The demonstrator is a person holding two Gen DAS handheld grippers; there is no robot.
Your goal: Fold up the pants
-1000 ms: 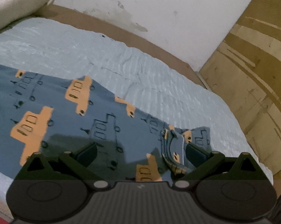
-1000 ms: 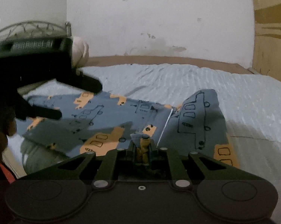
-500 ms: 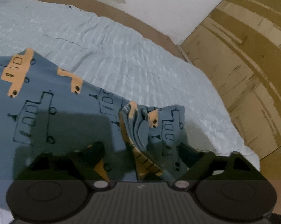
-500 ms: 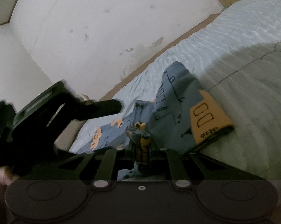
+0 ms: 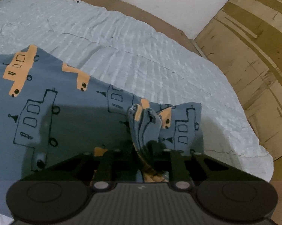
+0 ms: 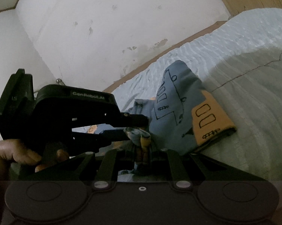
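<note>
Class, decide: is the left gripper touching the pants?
Touching. The left wrist view shows the left gripper closed on a bunched fold of the pants; fabric runs between its fingers.

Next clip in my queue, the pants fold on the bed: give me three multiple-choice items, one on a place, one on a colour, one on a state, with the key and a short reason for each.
1. Where do the pants lie?
A. on a light blue mattress cover
B. on a wooden table
C. in a basket

2. What colour are the filled vehicle prints on the pants?
A. red
B. orange
C. green

3. What state is the right hand-held gripper in?
A. wide open above the fabric
B. shut on a bunch of fabric
C. out of view

Key:
1 A, the left wrist view shows the pants spread on the ribbed light blue mattress cover.
2 B, orange vehicle shapes sit on the blue-grey cloth beside outlined ones.
3 B, its jaws stand close together with bunched fabric between them; the left hand-held gripper grips fabric likewise.
</note>
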